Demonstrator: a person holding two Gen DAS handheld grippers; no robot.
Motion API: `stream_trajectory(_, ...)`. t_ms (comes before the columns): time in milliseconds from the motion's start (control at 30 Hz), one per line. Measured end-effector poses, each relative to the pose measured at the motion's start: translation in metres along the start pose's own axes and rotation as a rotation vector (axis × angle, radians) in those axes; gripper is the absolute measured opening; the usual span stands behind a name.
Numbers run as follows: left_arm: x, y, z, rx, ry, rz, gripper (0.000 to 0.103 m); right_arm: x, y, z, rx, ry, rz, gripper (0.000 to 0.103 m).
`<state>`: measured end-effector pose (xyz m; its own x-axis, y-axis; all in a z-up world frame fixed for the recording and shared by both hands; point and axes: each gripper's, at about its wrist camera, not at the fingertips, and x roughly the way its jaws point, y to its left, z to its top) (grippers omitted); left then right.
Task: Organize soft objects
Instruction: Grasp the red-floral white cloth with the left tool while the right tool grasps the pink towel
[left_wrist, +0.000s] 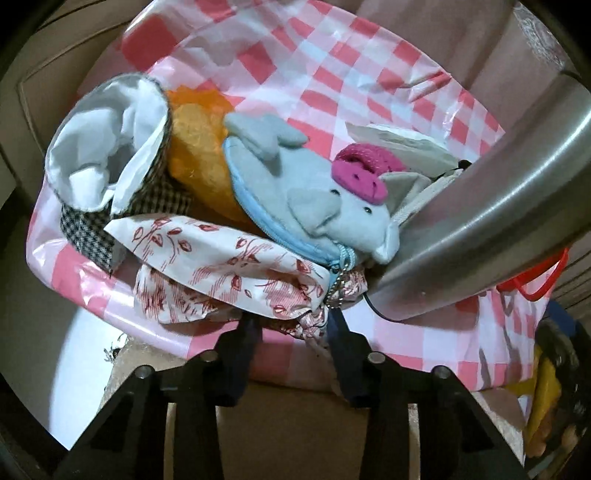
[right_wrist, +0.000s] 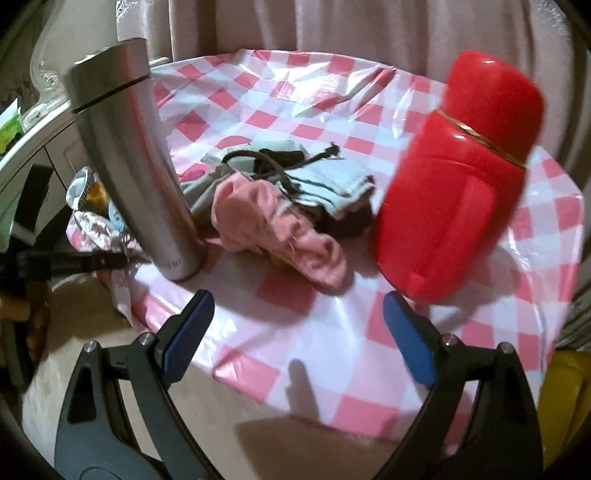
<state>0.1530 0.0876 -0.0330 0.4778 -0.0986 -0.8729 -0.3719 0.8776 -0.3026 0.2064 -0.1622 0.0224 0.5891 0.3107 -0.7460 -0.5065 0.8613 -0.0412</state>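
Left wrist view: my left gripper has its fingers at the gathered end of the floral drawstring pouch, though I cannot tell if they pinch it. A steel flask crowds in on the right, beside the elephant plush purse. My right gripper is spread wide, empty, short of the pink sock; a red flask stands right of it.

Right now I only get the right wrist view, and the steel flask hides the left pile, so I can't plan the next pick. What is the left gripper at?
Observer: The left gripper straddles the gathered neck of the floral pouch at the table edge, its jaws not pinching it.
Operator: Anything lying on that pouch?
Observer: Yes, a grey elephant purse rests on it, its bead chain hanging beside the neck.
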Motion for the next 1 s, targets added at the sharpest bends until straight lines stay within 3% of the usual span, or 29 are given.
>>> stream_trajectory(200, -0.005, 0.001, -0.004, -0.003, -0.023, -0.023, 0.026, 0.032, 0.009, 0.022, -0.013, 0.008, 0.031, 0.094)
stream_trajectory(567, -0.047, 0.018, -0.039, -0.083, -0.092, -0.113, 0.025, 0.077, 0.027, 0.042, -0.059, 0.04, 0.002, 0.091)
stream_trajectory(733, -0.062, 0.019, -0.054, -0.089, -0.126, -0.113, 0.026, 0.084, 0.028, 0.044, -0.02, 0.056, 0.033, 0.052)
stream_trajectory(900, -0.069, 0.02, -0.058, -0.087, -0.148, -0.112, 0.026, 0.071, 0.023, 0.037, 0.031, 0.045, 0.082, 0.038)
stream_trajectory(1000, -0.07, 0.019, -0.057, -0.085, -0.161, -0.107, 0.026, 0.06, 0.021, 0.03, 0.057, 0.034, 0.098, 0.036)
